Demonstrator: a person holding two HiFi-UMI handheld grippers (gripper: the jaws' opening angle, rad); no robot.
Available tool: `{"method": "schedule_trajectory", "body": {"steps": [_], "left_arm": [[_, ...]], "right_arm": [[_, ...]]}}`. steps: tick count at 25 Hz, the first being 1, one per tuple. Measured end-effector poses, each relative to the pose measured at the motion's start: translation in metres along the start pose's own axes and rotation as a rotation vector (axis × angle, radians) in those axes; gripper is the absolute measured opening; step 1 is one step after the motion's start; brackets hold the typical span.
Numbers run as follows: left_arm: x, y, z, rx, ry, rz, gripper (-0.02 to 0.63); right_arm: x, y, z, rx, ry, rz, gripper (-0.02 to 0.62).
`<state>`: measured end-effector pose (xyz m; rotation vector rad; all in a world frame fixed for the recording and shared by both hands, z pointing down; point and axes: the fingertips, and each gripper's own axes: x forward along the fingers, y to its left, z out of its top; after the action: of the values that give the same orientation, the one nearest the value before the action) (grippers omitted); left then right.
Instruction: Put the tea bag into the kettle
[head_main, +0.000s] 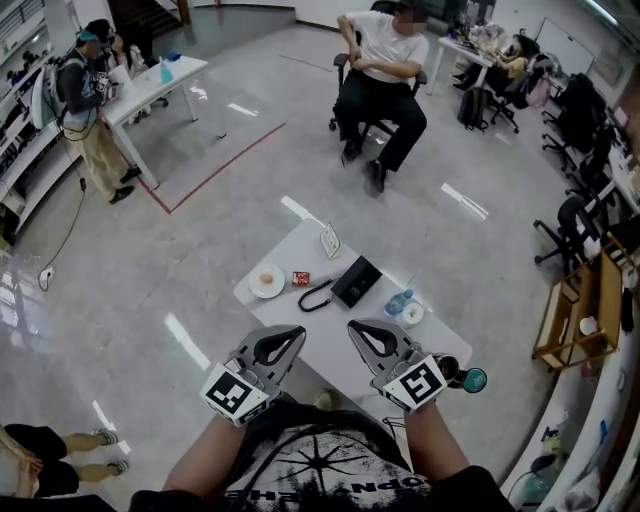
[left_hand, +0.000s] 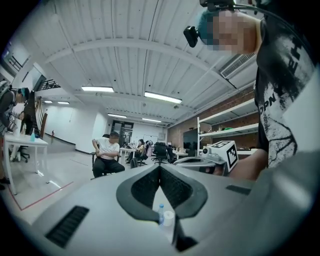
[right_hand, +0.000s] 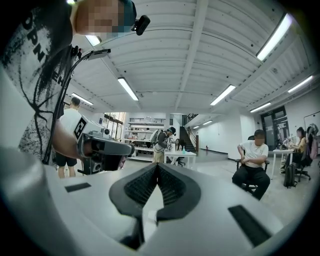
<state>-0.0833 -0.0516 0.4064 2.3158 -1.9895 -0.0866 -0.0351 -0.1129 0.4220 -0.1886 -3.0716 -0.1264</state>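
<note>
Two grippers (head_main: 298, 332) (head_main: 353, 326) closed, one plate (head_main: 255, 289), one bottle (head_main: 398, 302)

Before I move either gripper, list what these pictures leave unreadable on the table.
Red packet, head view: too small to confirm it is the tea bag.
Black item, head view: too small to show any opening.
Dark cup, head view: partly behind the right gripper.
Table, both gripper views: mostly blocked by each gripper's own body.

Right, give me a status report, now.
Left gripper shut, empty. Right gripper shut, empty. Both held over the table's near edge. Red tea bag lies beside the plate, untouched. Nothing in the way.
</note>
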Motion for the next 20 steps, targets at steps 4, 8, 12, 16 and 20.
{"method": "schedule_trajectory", "body": {"steps": [4,8,12,16,20], "left_arm": [[0.007,0.019,0.003,-0.006,-0.002,0.031,0.006],[0.013,0.045,-0.001,-0.006,0.016,0.045,0.006],[0.020,0.079,-0.006,-0.051,0.028,0.030,0.006],[0.026,0.120,-0.015,-0.067,0.053,0.005,0.006],[0.033,0.162,-0.018,-0.113,0.076,-0.025,0.006]], "right_arm": [[0.011,-0.018,-0.003,0.056,-0.011,-0.008,0.009],[0.037,-0.031,-0.014,0.048,0.029,0.001,0.009],[0.074,-0.041,-0.030,0.017,0.085,-0.003,0.009],[0.115,-0.054,-0.056,-0.006,0.171,-0.029,0.009],[0.157,-0.075,-0.107,0.003,0.300,-0.058,0.009]]}}
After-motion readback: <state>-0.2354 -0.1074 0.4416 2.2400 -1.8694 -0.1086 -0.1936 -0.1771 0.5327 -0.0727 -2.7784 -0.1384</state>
